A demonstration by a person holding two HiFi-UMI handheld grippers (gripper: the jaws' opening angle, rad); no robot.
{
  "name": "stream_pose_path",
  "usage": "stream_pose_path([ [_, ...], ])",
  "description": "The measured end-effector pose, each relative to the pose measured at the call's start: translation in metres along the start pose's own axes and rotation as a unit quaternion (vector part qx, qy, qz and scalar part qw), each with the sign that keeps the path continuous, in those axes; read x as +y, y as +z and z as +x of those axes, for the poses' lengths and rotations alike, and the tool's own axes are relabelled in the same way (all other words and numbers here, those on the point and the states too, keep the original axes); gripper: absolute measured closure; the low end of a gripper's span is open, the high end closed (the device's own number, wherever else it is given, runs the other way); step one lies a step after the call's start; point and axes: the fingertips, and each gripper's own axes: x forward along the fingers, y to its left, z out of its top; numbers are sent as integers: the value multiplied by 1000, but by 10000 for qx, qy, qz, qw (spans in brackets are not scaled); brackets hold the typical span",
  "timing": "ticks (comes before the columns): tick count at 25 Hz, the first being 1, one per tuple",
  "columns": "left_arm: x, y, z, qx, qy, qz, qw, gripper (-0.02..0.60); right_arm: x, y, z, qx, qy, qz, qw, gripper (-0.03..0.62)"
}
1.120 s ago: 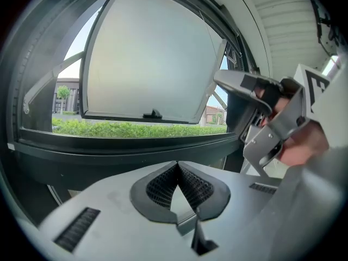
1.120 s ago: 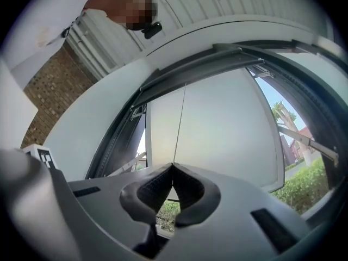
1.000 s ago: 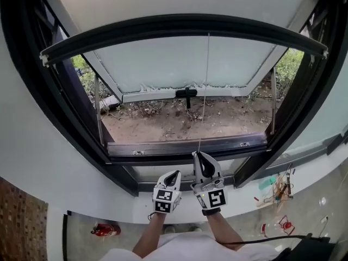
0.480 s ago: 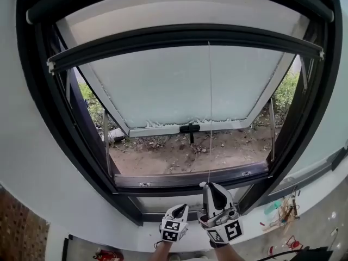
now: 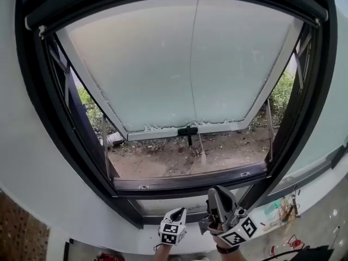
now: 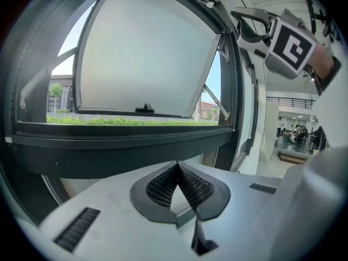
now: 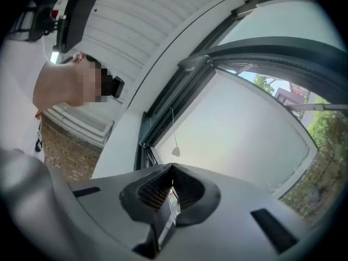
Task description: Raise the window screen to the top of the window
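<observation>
Both clenched empty: left tongs (image 6: 176, 166), right tongs (image 7: 173, 168); cord toggle (image 7: 175, 152), seemingly dangling free, escapes left gripper view.

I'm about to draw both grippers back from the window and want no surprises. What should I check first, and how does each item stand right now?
1. Screen bar at the top of the window frame: ok, it sits at the frame's upper edge in the head view.
2. Pull cord released: ok, it hangs loose, and its teardrop pull appears just clear of the right gripper.
3. Right gripper empty: ok, jaws together with nothing between them.
4. Left gripper empty: ok, jaws together on nothing.
5. Screen latched at the top: cannot tell.
</observation>
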Motion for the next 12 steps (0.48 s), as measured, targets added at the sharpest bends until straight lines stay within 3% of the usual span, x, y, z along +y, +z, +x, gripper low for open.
stream_pose_path([
  [3, 1, 6, -3, -106, 4, -23, 9999, 579, -16, -49, -6, 965, -285, -675, 9926, 591],
  [7, 5, 30, -13, -467, 13, -109, 9988, 580, -39, -120, -27, 2574, -547, -1844, 9470, 591],
  [9, 8, 41, -18, -613, 57, -108, 9980, 578, -50, -141, -40, 2961, -651, -1910, 9336, 591],
  [12, 7, 61, -29, -862, 126, -92, 9962, 578, -62, -154, -57, 3175, -801, -1565, 9318, 591],
])
